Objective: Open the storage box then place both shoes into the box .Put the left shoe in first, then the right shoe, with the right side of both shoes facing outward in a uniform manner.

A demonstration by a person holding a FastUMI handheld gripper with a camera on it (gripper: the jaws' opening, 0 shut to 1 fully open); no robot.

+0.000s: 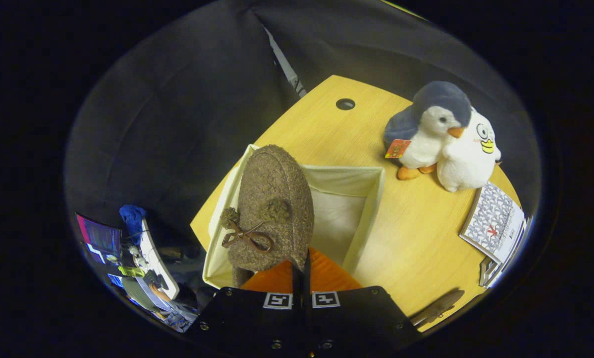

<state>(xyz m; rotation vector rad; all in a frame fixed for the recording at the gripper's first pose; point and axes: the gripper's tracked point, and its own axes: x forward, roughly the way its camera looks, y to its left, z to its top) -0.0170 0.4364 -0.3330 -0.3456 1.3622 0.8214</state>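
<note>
While the gripper (300,271), its fingers closed together on the heel of a brown fuzzy slipper-style shoe with a bow (272,209), holds it above the open cream fabric storage box (371,199), we judge the box opened and this shoe not yet released, with a second brown shoe (438,307) waiting on the near right of the wooden table (416,248).

no legible text, labels too blurred

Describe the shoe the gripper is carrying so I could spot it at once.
On the wooden table stands an open cream storage box. Held over it in the gripper is a fuzzy brown shoe, the one with two pom-poms and a small bow.
</note>
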